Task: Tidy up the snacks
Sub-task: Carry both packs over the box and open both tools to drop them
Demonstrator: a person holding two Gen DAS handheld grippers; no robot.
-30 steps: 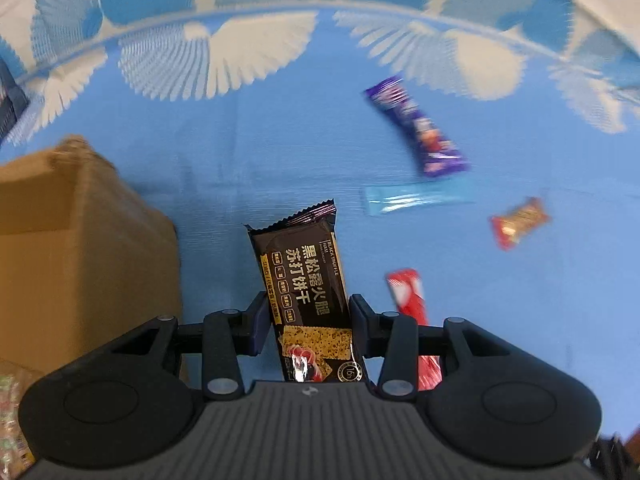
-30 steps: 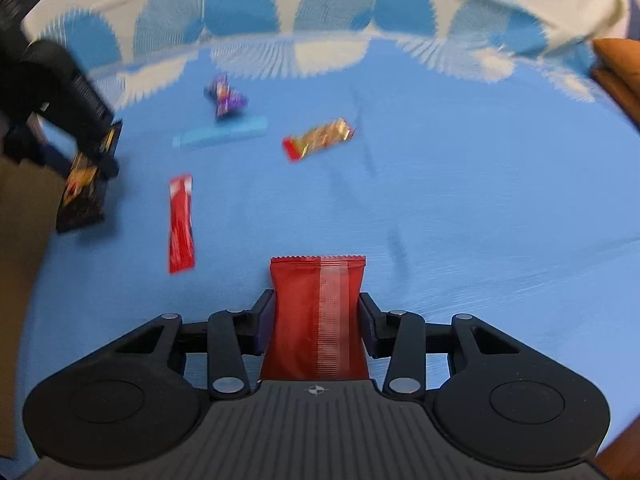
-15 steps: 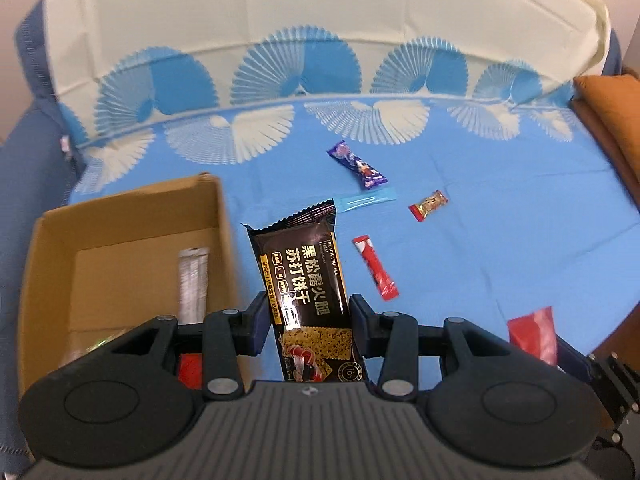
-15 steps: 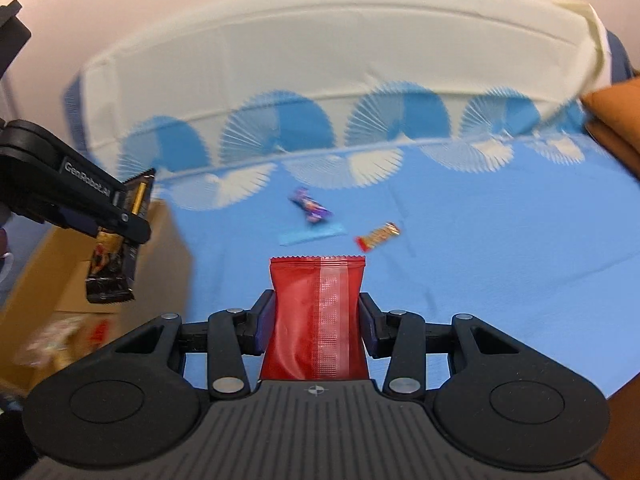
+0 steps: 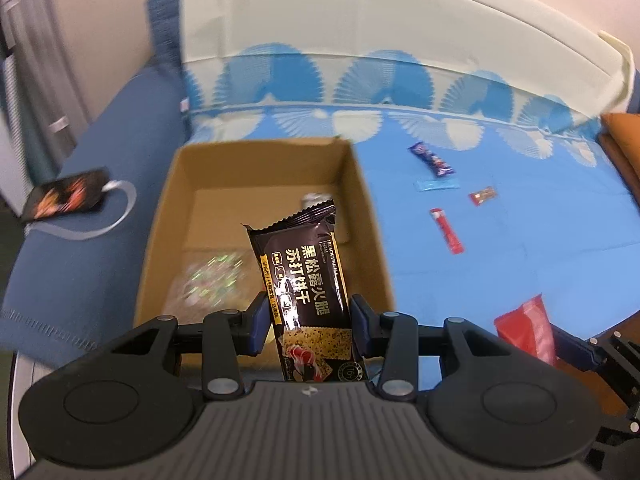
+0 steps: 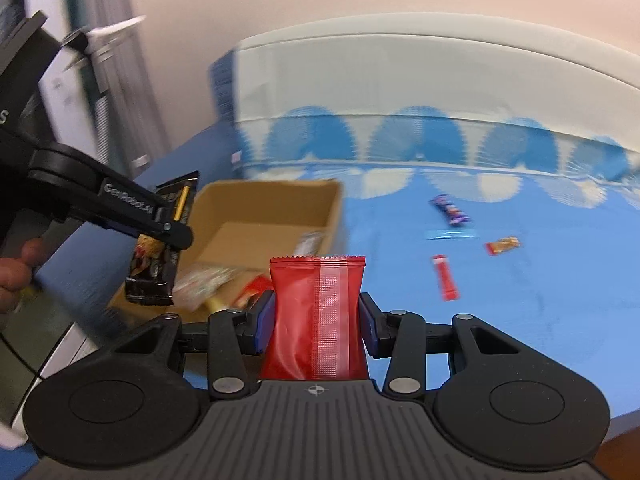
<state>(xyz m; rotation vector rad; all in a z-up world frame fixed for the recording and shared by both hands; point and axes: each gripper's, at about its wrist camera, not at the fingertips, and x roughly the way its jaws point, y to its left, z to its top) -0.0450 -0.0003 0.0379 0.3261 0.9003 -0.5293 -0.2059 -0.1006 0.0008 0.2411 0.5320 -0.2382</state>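
Nearest the left wrist camera, the left gripper [image 5: 308, 320] has its jaws clamped on a black cracker packet [image 5: 304, 280], held above the open cardboard box [image 5: 256, 168] near the bed's left edge. Beside it, the right gripper [image 6: 316, 322] clamps a red snack pouch [image 6: 316, 312]. Farther out on the blue bedspread [image 5: 520, 260] lie a red stick [image 5: 446, 231], a small red-gold candy [image 5: 483, 196], a pale blue strip [image 5: 436, 185] and a purple bar [image 5: 432, 159]

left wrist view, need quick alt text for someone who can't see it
The left gripper holds a black cracker packet above an open cardboard box on a blue sheet, where four small snacks lie loose.
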